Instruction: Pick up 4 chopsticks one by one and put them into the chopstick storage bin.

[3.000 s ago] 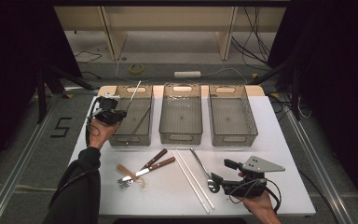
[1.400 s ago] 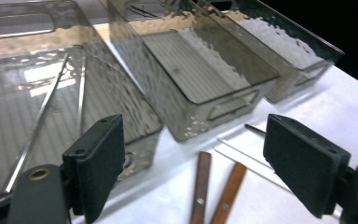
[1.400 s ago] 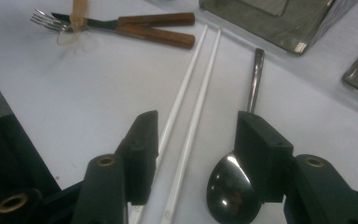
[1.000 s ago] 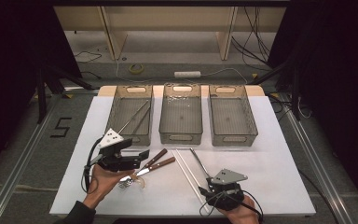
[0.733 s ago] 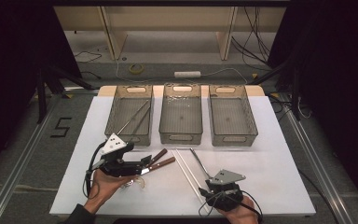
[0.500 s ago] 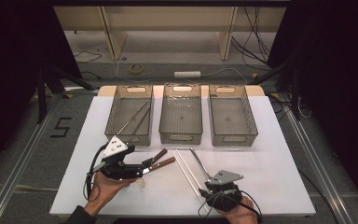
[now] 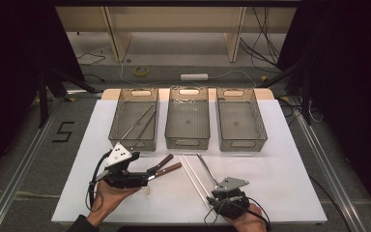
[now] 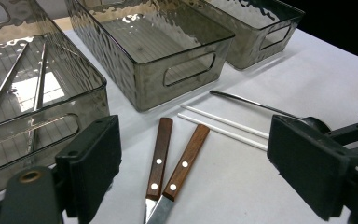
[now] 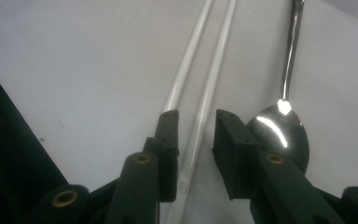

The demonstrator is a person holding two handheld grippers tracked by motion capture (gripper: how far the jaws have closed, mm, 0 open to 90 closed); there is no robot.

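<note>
Two wooden-handled knives (image 7: 165,165) lie side by side on the white table (image 7: 280,159), handles toward the bins. My left gripper (image 7: 150,174) hovers low over them, jaws open wide, the handles (image 8: 172,156) between and ahead of the pads, untouched. A pair of white chopsticks (image 7: 195,178) and a metal spoon (image 7: 206,167) lie to the right. My right gripper (image 7: 218,194) is at their near ends. Its jaws have just been closing and stand narrow around one white chopstick (image 9: 200,128), with a gap still showing on both sides. The spoon's bowl (image 9: 282,130) lies beside the right jaw.
Three smoky clear bins stand in a row at the back. The left bin (image 7: 116,126) holds thin metal rods (image 7: 137,124); the middle bin (image 7: 187,143) and the right bin (image 7: 241,144) show nothing inside. The table's front edge is close behind both hands.
The left hand has come down from the left bin and moved right over the knife handles. The right hand shifted left to the chopstick ends, then kept still.
</note>
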